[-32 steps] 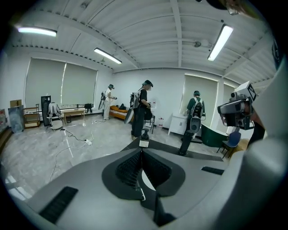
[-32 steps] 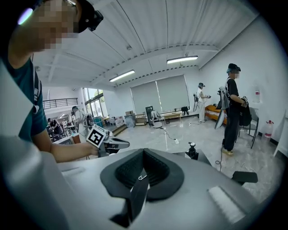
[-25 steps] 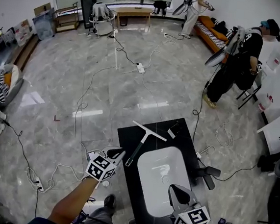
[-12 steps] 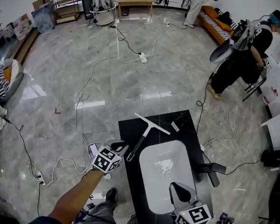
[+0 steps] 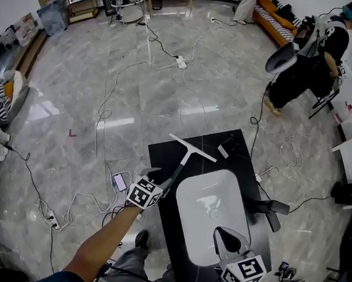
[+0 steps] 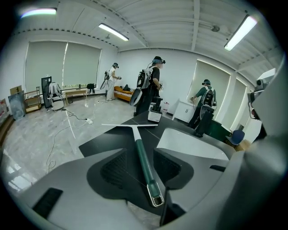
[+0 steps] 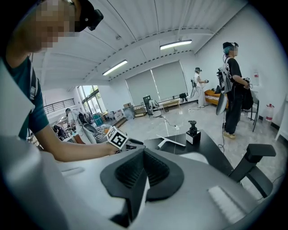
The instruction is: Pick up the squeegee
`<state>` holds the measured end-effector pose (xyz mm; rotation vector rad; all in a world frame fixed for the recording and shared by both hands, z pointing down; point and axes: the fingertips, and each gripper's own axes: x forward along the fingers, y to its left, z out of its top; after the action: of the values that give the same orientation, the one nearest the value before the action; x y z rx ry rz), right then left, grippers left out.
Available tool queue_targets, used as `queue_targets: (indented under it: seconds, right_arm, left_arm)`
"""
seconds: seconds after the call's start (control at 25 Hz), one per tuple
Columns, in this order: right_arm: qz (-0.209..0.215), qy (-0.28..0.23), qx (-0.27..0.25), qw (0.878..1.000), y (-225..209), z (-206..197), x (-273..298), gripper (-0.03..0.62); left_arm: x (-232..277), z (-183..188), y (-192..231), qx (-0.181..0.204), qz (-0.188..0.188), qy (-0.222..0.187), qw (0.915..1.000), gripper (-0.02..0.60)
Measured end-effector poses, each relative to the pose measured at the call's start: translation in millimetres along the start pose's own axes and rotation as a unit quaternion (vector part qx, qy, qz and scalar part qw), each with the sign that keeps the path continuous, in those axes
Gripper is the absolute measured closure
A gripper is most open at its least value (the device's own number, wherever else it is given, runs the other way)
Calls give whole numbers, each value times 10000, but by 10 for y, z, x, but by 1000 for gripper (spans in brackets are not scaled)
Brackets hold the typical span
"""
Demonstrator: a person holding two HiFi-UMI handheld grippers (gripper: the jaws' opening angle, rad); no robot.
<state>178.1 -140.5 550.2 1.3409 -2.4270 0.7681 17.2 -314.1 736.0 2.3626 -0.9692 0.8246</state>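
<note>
Jaws of left gripper (image 6: 139, 156) just opened wide, either side of squeegee (image 5: 183, 161) handle, not pinching. Looks light, stiff, smooth: pinch mid-handle.

One black table (image 5: 161, 161) is carrying one squeegee (image 5: 186, 154), one white basin (image 5: 187, 201) and one small black device (image 7: 193, 134). Two grippers are being held: left gripper (image 5: 157, 179), right gripper (image 5: 227, 236). Three bystanders (image 6: 153, 87) are standing.
</note>
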Motion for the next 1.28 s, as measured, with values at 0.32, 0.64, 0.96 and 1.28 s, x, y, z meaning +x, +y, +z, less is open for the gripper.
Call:
queue_targets:
  seconds: [0.32, 0.64, 0.96, 1.28]
  right_arm:
    - [-25, 97, 113, 9999, -92, -151, 68, 585]
    - [-40, 159, 218, 9996, -202, -269, 134, 585]
    - [-60, 225, 319, 9992, -309, -389, 176, 585]
    - [-29, 242, 374, 9990, -350, -433, 242, 585]
  left_arm:
    - [349, -116, -28, 91, 68, 225, 9997, 371]
    - [670, -248, -92, 238, 26, 542, 9982, 370]
    - [903, -363, -118, 489, 175, 677, 9964, 371]
    - [933, -362, -81, 501, 174, 553, 9971, 405]
